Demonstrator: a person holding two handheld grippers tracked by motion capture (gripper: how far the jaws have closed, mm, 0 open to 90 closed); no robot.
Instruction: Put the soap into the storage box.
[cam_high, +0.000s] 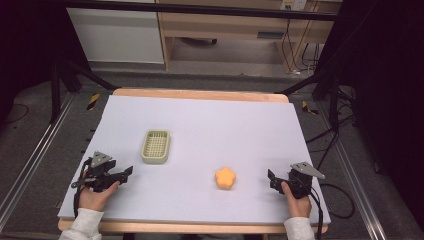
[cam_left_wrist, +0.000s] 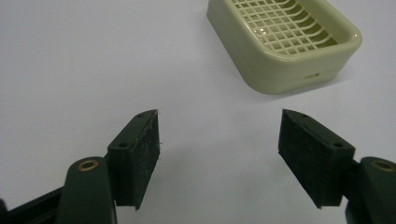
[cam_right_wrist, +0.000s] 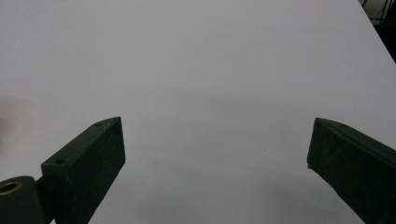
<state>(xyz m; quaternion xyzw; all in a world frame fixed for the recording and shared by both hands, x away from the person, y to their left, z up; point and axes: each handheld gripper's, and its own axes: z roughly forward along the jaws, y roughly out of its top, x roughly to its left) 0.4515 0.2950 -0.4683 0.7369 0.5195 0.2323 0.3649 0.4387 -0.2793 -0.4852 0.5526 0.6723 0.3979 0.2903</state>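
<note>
Likely start: both jaw pairs apart, empty. Right hand-held gripper (cam_high: 274, 179) should straddle orange soap (cam_high: 225, 178), right of basket (cam_high: 155, 146); left hand-held gripper (cam_high: 123, 174) steadies basket on surface (cam_high: 210, 120).

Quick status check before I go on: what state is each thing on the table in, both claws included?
Soap dish: upright on the table, empty, untouched.
Orange flower-shaped sponge: lying flat on the table, apart from the dish, not held.
Left claw: open, holding nothing, pointing toward the dish.
Right claw: open, holding nothing, over bare table.
</note>
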